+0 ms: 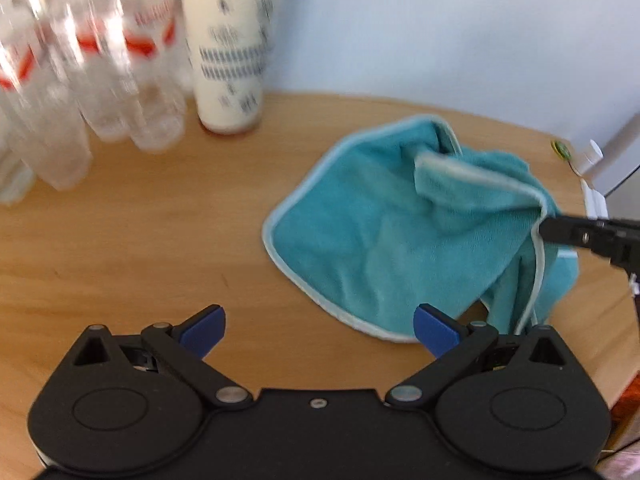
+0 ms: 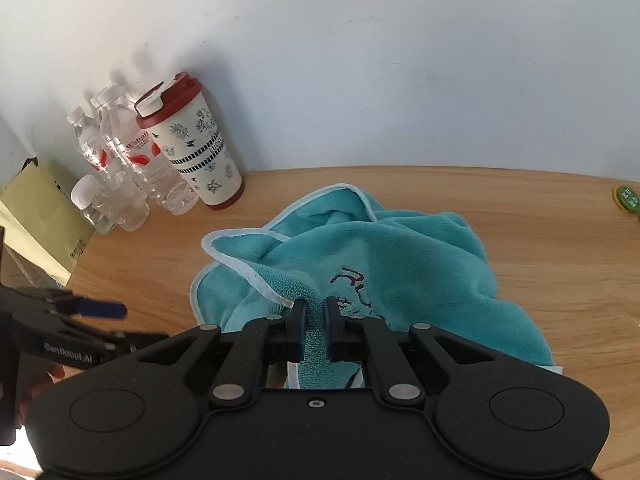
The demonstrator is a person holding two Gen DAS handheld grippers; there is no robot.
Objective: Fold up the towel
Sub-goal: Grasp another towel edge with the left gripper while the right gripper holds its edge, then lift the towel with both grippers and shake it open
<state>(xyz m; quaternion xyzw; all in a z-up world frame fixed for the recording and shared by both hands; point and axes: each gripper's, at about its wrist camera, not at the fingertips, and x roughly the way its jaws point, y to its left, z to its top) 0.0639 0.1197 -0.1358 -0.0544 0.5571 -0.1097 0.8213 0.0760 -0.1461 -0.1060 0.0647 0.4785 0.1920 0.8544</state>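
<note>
A teal towel (image 1: 380,232) with a pale hem lies rumpled on the wooden table (image 1: 140,240); dark embroidery shows on it in the right wrist view (image 2: 400,264). My right gripper (image 2: 316,322) is shut on a bunched fold of the towel near its hem, lifting that edge. In the left wrist view the right gripper (image 1: 548,230) reaches in from the right, pinching the raised edge. My left gripper (image 1: 320,328) stands open above the table, its blue pads wide apart, just short of the towel's near corner. It appears again as the left gripper (image 2: 104,309) at the left of the right wrist view.
A cream tumbler (image 2: 192,148) with a red lid and several clear water bottles (image 2: 120,160) stand at the back left by the white wall. A yellow-green packet (image 2: 36,216) lies at the far left. A small green disc (image 2: 627,199) sits near the table's right edge.
</note>
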